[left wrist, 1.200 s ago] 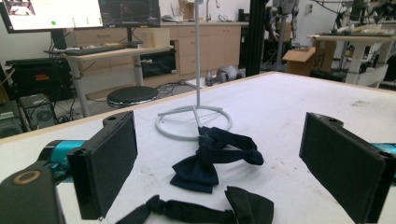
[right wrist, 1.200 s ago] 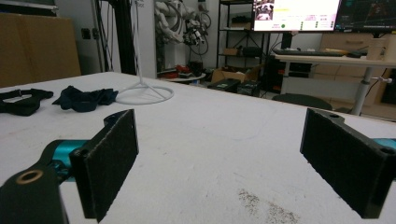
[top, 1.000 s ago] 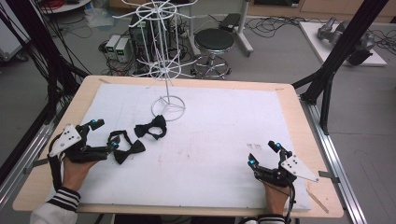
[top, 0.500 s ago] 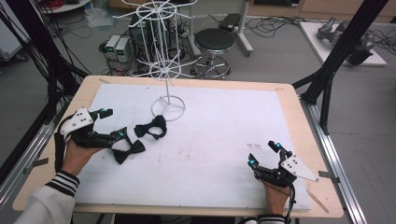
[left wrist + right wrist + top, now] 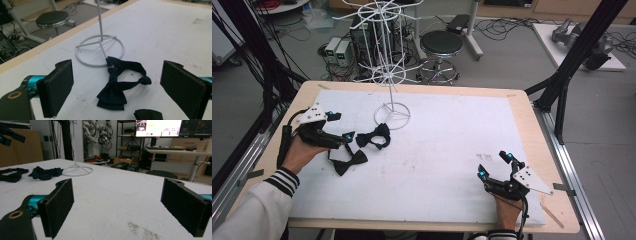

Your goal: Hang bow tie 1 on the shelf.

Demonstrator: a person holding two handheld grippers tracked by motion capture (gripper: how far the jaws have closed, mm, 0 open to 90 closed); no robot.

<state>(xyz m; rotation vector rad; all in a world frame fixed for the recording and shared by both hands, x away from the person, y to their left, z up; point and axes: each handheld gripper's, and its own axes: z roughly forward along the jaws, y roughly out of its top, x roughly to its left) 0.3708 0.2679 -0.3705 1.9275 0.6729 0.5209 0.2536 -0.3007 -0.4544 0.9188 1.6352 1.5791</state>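
My left gripper (image 5: 340,126) hangs just above the desk with its jaws spread wide and empty, and between them in the left gripper view lies the dark navy fabric bow tie (image 5: 120,83) I am reaching for, flat on the white desk cover (image 5: 447,150), its thin neck strap looped up toward the ring base of the white wire display stand (image 5: 100,51) and seemingly touching it. A second dark bow tie (image 5: 349,162) lies just beside it, nearer my hand, with one corner of it peeking in at the bottom edge of the left gripper view. I judge the bow tie to be light, soft and limp, so it will fold and droop once lifted and the strap will trail. The knot at the middle, where the cloth is bunched thickest, looks like the best place to pinch, since the flat wings might slip or only a single layer might come up. The strap by the stand's ring could snag as it rises, so I would lift away from the stand. My right gripper (image 5: 496,167) rests well apart at the near right of the desk, its jaws likewise wide apart with nothing between them but bare cover.
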